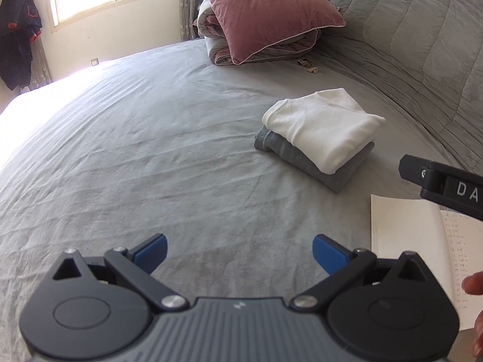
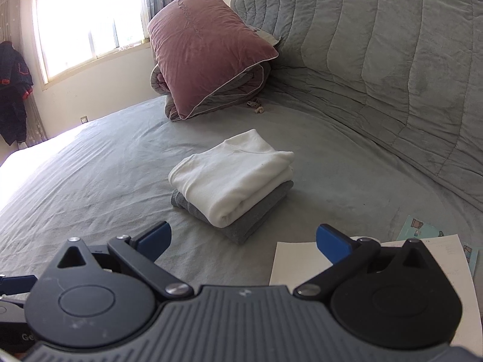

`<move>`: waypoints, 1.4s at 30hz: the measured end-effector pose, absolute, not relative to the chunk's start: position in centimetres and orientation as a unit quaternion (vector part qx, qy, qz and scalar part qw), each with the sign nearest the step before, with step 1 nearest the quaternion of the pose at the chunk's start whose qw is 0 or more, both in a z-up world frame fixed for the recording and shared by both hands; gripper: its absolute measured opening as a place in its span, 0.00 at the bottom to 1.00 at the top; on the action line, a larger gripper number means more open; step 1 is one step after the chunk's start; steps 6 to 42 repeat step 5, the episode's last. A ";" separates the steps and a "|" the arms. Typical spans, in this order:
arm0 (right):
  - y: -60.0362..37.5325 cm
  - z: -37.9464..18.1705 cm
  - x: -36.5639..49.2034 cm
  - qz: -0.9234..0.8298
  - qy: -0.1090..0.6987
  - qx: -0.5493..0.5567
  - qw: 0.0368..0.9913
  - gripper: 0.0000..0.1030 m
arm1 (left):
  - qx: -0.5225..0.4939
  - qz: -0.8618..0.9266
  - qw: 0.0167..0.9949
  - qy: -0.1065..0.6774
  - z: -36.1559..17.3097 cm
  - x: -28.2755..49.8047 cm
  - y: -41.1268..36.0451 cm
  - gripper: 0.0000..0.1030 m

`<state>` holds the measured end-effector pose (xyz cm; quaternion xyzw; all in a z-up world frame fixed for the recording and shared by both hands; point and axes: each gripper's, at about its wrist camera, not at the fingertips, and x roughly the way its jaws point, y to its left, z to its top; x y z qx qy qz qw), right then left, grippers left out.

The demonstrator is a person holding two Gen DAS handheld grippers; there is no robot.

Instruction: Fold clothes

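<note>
A folded white garment [image 1: 323, 128] [image 2: 232, 178] lies on top of a folded grey garment [image 1: 317, 166] [image 2: 250, 217], stacked on the grey bed sheet [image 1: 135, 150] [image 2: 90, 175]. My left gripper [image 1: 240, 252] hovers open over bare sheet, well to the left of and nearer than the stack, with nothing between its blue fingertips [image 1: 152, 250]. My right gripper [image 2: 243, 239] is open too, just short of the stack's near corner and holding nothing. Part of the right gripper's black body [image 1: 446, 185] shows at the right edge of the left wrist view.
An open notebook [image 1: 422, 247] [image 2: 302, 259] lies on the sheet at the near right. A pink pillow [image 1: 265, 9] [image 2: 205, 48] rests on a rolled quilt at the back. A grey padded headboard [image 2: 377, 60] runs along the right. A dark jacket [image 1: 18, 36] hangs by the window.
</note>
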<state>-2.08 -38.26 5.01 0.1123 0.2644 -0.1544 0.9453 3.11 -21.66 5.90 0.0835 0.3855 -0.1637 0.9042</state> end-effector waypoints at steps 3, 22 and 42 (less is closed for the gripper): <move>-37.8 5.9 -2.9 -0.162 0.259 0.106 0.946 1.00 | 0.079 -0.168 0.905 0.382 6.4 2.4 -20.9 1.00; -37.4 6.4 -3.4 -0.164 0.255 0.104 0.947 1.00 | 0.073 -0.168 0.906 0.381 6.8 2.1 -20.4 0.99; -37.4 6.4 -3.4 -0.164 0.255 0.104 0.947 1.00 | 0.073 -0.168 0.906 0.381 6.8 2.1 -20.4 0.99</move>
